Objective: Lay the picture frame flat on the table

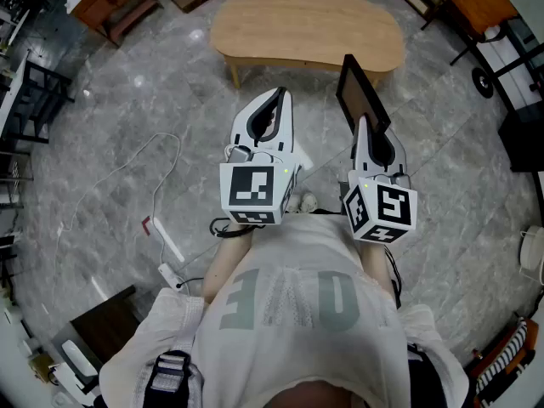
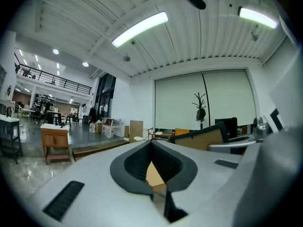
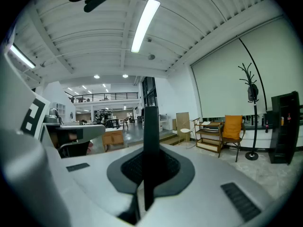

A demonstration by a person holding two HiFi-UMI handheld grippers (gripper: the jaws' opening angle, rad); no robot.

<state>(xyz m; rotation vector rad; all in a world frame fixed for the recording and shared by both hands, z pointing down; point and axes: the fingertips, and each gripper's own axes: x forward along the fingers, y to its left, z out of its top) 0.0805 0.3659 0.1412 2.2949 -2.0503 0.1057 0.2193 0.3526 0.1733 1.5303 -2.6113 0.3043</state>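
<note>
Grey marble floor (image 1: 110, 109) fills most of my head view, with a long wooden table (image 1: 297, 24) lying ahead of both grippers. I can see the person's white shirt (image 1: 289, 313) at the bottom, just behind the marker cubes.

My right gripper (image 1: 364, 126) is clenched on the picture frame (image 1: 361, 87). The frame is dark and thin, and it stands on edge, rising out of the jaw tips and leaning a little to the left. Its far upper corner shows against the near rim of the table, towards the table's right end. From the head view I cannot tell whether it hangs over the tabletop or over the floor just short of it. In the right gripper view the frame runs as a black upright bar straight up the middle between the two pads, with both pads pressed against it.

My left gripper (image 1: 279, 96) sits just to the left of the right one, at about the same reach. Its jaws are closed and hold nothing. The tips meet, and the hollow between the pads shows only a bit of the wooden tabletop beyond them.

Off to the left of the left gripper, a white power strip (image 1: 167, 273) lies on the floor. Past the right gripper's tips, to the right, stand an orange chair (image 3: 233, 126) and a black coat stand (image 3: 251, 89) before a pale window blind.
</note>
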